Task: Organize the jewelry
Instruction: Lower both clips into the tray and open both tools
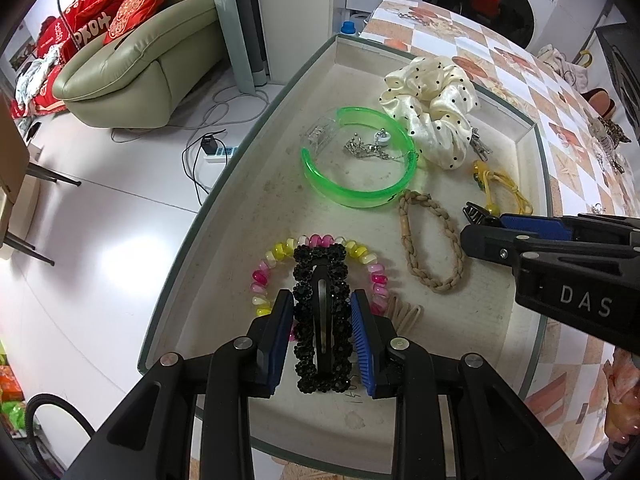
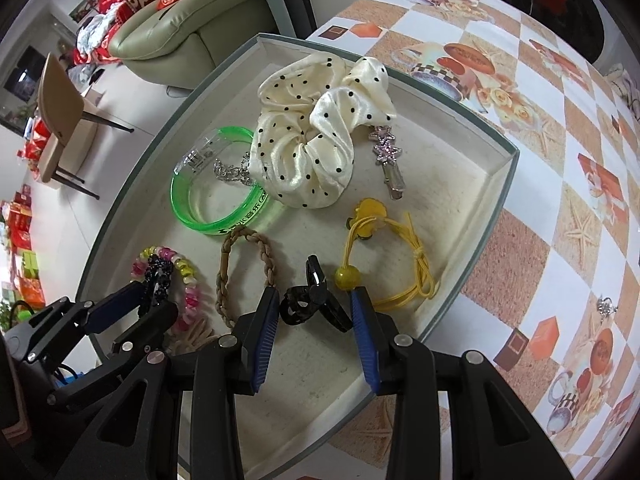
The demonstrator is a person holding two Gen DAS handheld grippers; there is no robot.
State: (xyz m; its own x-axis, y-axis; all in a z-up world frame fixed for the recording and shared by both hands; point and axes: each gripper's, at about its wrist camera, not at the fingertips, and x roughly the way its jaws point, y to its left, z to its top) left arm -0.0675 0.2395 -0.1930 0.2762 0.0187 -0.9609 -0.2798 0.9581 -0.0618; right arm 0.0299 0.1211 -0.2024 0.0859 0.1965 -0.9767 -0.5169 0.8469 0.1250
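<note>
A shallow white tray (image 1: 360, 46) (image 2: 496, 168) holds the jewelry. My left gripper (image 1: 322, 308) is shut on a black beaded hair clip (image 1: 322, 280) over a pink and yellow bead bracelet (image 1: 260, 280). My right gripper (image 2: 314, 312) has its fingers on either side of a small black claw clip (image 2: 316, 304), just above the tray floor; the pads seem to touch it. The right gripper also shows in the left wrist view (image 1: 480, 226). In the tray lie a green bangle (image 1: 360, 156) (image 2: 224, 216), a dotted cream scrunchie (image 1: 432, 112) (image 2: 316, 136), a braided tan band (image 1: 430, 244) (image 2: 244, 268) and a yellow hair tie (image 2: 392, 260).
A silver star clip (image 2: 386, 160) lies by the scrunchie and a silver chain (image 1: 368, 146) inside the bangle. Tan elastics (image 1: 406, 312) lie beside the bracelet. The tray sits on a patterned tablecloth (image 2: 540, 128) with small silver pieces (image 2: 604, 306). A sofa (image 1: 132, 60) stands beyond the table edge.
</note>
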